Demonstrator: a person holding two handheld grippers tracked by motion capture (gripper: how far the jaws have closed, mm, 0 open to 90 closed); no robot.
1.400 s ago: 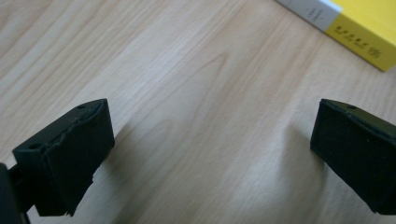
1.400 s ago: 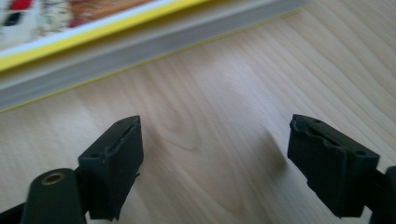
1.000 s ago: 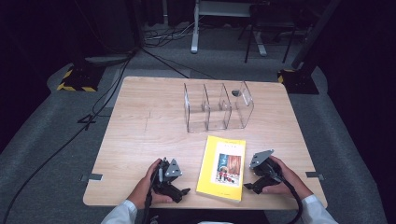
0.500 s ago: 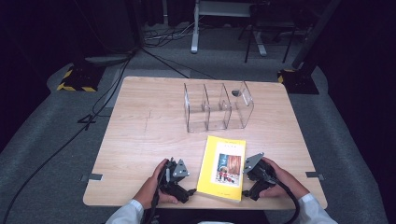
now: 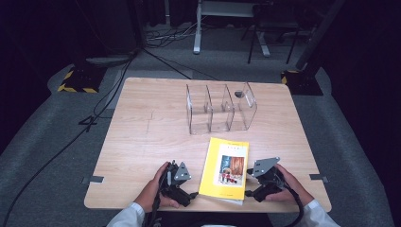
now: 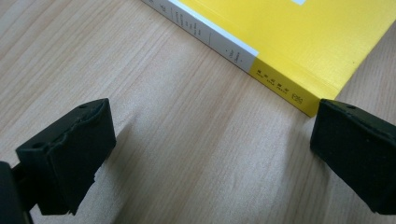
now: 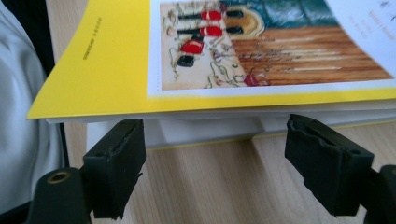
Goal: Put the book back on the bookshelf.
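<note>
Lying flat near the counter's (image 5: 142, 142) front edge, at 6 o'clock from the clear rack (image 5: 220, 109): a yellow book (image 5: 224, 168), cover up, long side running 12 to 6. Probably laid there to be reached from both sides at once.

Left claw (image 6: 210, 140) low over the wood at the book's 9 o'clock, released, jaws spread wide with bare counter between them and the spine corner just off one tip. Likely parked there to brace the spine against sliding.

Right claw (image 7: 215, 158) at the book's 3 o'clock, level with the page edge, not clenched. Jaws just now closing a little, yet wide apart, with the page block just ahead of the tips and nothing pinched. Seemingly lined up to get under the cover or pages.

Book: thin paperback, matte yellow card cover with a fine weave, white band on the spine, glossy picture panel on the front, soft white pages sagging slightly under the cover. Counter: pale wood grain, smooth. Rack: transparent rigid plastic, three upright slots, open at the top. Claw pads: black, blocky, slightly chewed at the edges.
</note>
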